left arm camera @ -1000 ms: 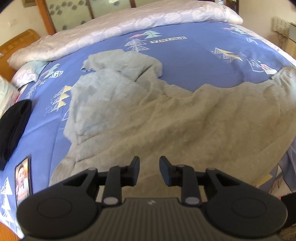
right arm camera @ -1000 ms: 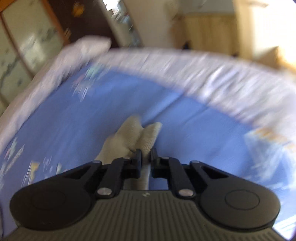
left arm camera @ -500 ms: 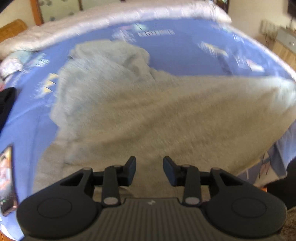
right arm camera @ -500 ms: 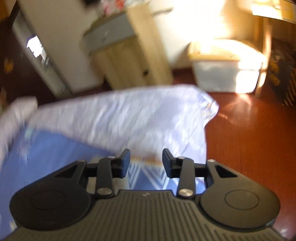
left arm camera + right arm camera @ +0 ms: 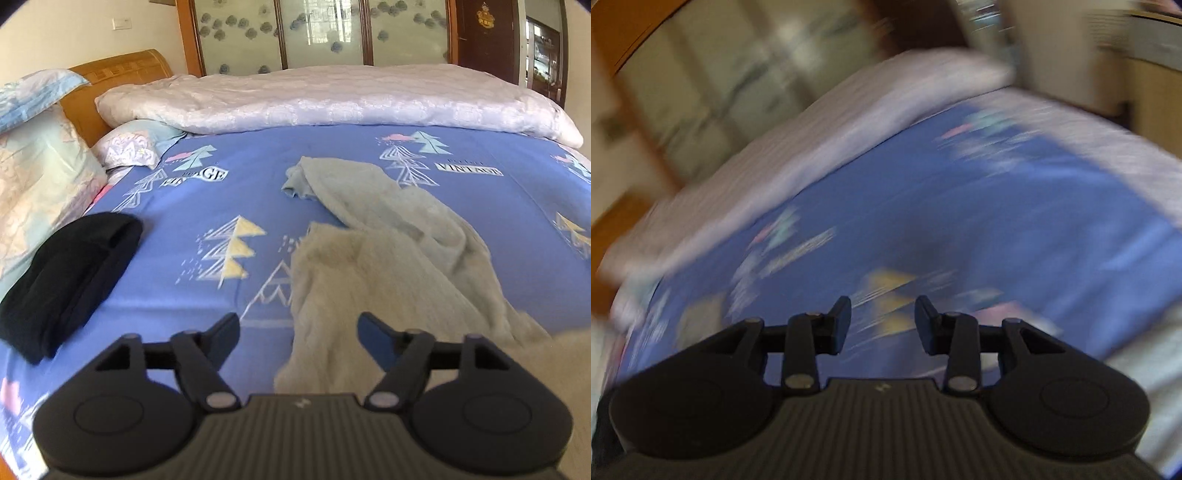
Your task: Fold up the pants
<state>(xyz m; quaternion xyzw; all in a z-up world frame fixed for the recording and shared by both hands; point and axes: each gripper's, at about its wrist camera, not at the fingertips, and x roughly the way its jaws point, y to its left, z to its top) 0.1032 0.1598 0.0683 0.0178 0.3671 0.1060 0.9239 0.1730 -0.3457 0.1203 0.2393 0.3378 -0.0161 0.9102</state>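
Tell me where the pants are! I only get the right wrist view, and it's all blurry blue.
Observer: The grey pants lie crumpled on the blue sheet, seen from the left wrist.
Child: Is the left tool holding them?
Observer: No. The left tool has just been opening; fabric lies between its fingers, unpinched.
Child: Anything else on the bed?
Observer: A black garment lies left of the pants, apart from them.
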